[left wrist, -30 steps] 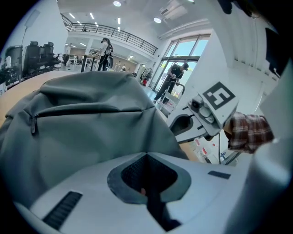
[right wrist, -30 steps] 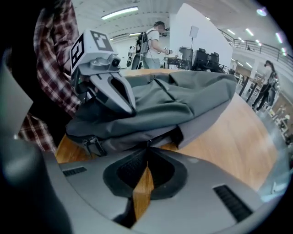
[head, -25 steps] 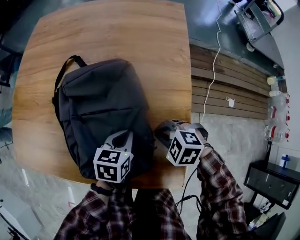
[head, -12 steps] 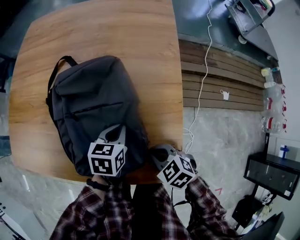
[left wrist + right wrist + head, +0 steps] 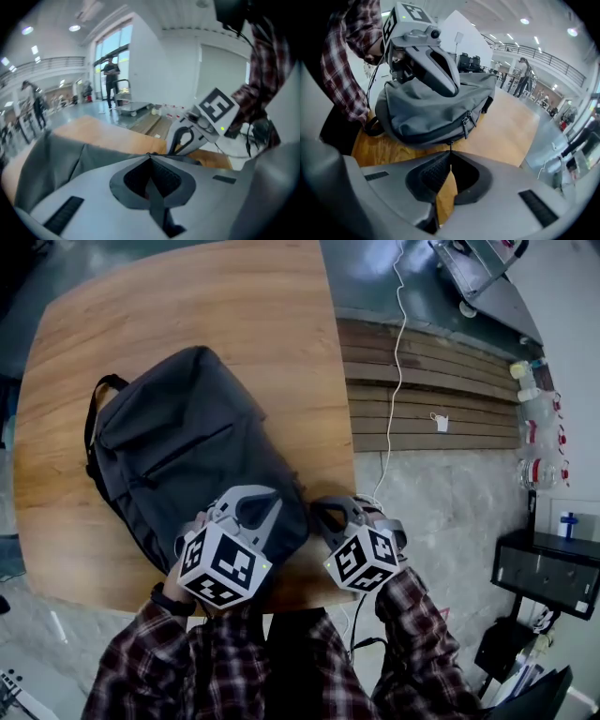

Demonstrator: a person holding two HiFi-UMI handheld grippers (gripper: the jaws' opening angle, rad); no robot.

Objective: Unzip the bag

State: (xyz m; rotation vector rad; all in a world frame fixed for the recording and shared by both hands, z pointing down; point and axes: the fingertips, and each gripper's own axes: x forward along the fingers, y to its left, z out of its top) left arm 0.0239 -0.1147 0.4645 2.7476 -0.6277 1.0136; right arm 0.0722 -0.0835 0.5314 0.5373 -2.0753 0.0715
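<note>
1. Grey and soft-sided, the bag (image 5: 187, 456) lay flat on the wooden table (image 5: 187, 306), with its carry handle (image 5: 94, 395) at the far left and its base at the table's near edge.
2. Its main zip looked fully closed. In the right gripper view what seemed to be two zipper pulls (image 5: 465, 123) hung together on the side wall, and the seam showed no gap.
3. The left gripper (image 5: 150, 157) rested over the bag's near end, its jaws together tip to tip with nothing visible between them. It seemed to be steadying the bag rather than gripping it.
4. The right gripper (image 5: 451, 151) also had its jaws closed at the tips. A small dark tab (image 5: 451, 142) sat right at those tips, and I could not tell whether it was pinched or merely lay behind them.
5. Half a second before, the right gripper had hung lower, off the table's near edge. It had since come back up beside the bag's near right corner, level with the zip line. The left gripper had stayed on the bag's base throughout.
6. Unzipping had not started, by my reading. The approach looked nearly finished, so the next need was a sure hold on one pull while the left gripper held the bag against the tug.
</note>
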